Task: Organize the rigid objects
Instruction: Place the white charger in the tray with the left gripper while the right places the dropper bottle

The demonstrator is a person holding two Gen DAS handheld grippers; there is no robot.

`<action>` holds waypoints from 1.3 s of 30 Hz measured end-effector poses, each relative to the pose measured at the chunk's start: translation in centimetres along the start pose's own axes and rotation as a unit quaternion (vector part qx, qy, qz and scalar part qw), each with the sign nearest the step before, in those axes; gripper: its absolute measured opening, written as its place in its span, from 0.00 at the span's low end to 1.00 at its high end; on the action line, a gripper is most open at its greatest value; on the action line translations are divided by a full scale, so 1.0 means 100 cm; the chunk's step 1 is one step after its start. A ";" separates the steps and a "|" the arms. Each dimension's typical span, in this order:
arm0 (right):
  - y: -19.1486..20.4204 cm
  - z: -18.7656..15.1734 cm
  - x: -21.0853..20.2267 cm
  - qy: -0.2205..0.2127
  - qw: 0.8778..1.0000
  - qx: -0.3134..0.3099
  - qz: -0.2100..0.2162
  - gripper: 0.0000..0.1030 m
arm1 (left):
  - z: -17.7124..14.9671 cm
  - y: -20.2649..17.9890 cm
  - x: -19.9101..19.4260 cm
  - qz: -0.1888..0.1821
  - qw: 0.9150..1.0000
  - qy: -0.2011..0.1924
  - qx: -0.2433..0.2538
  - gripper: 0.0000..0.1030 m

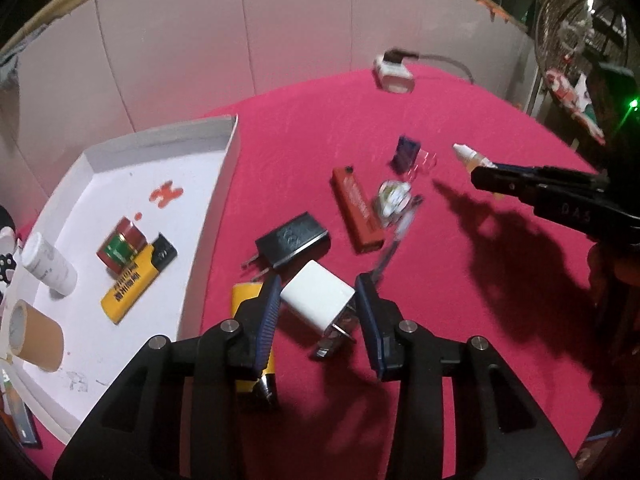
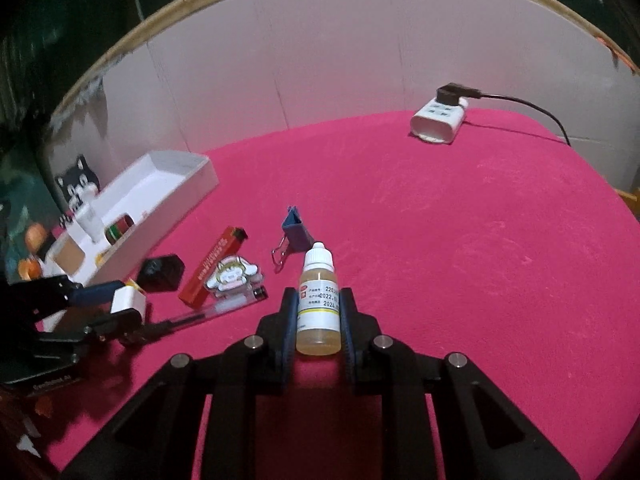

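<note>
my left tongs (image 1: 316, 300) are clamped on the white charger (image 1: 318, 298), on the pink cloth (image 1: 460, 280) just beside the white tray (image 1: 216, 184). my right tongs (image 2: 318, 308) are clamped on the dropper bottle (image 2: 318, 304), cap pointing away from me. black charger (image 1: 294, 242), red lighter (image 1: 356, 210), blue binder clip (image 2: 296, 232) and a cartoon badge (image 2: 232, 276) lie between us. yellow lighter (image 1: 136, 280) sits in the tray.
</note>
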State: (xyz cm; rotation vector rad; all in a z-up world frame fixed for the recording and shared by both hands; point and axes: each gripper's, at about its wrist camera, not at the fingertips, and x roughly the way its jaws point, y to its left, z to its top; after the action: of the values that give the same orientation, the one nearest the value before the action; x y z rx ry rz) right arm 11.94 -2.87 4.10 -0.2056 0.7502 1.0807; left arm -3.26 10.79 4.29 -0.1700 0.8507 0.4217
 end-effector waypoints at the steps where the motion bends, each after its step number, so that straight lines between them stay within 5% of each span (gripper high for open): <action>1: 0.000 0.002 -0.005 -0.007 1.000 0.000 0.002 0.18 | 0.001 0.000 -0.005 0.000 1.000 -0.007 0.000 0.36; 11: 0.031 0.023 -0.045 -0.055 0.998 -0.025 0.030 0.18 | 0.020 0.022 -0.064 0.020 0.996 -0.085 -0.034 0.36; 21: 0.100 0.054 -0.046 -0.075 0.991 -0.083 0.075 0.18 | 0.009 0.106 -0.102 0.099 0.979 -0.124 -0.128 0.36; 27: 0.145 0.071 -0.022 -0.063 0.986 -0.106 0.111 0.18 | -0.006 0.142 -0.111 0.153 0.967 -0.123 -0.162 0.36; 39: 0.216 0.072 0.047 -0.003 0.981 -0.127 0.145 0.18 | -0.024 0.158 -0.092 0.162 0.965 -0.093 -0.183 0.36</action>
State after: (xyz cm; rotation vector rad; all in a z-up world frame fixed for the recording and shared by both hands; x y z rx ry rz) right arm -2.02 14.46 10.71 -0.3159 0.6472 1.4558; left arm -17.03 21.63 10.07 -0.3294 0.6083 0.8910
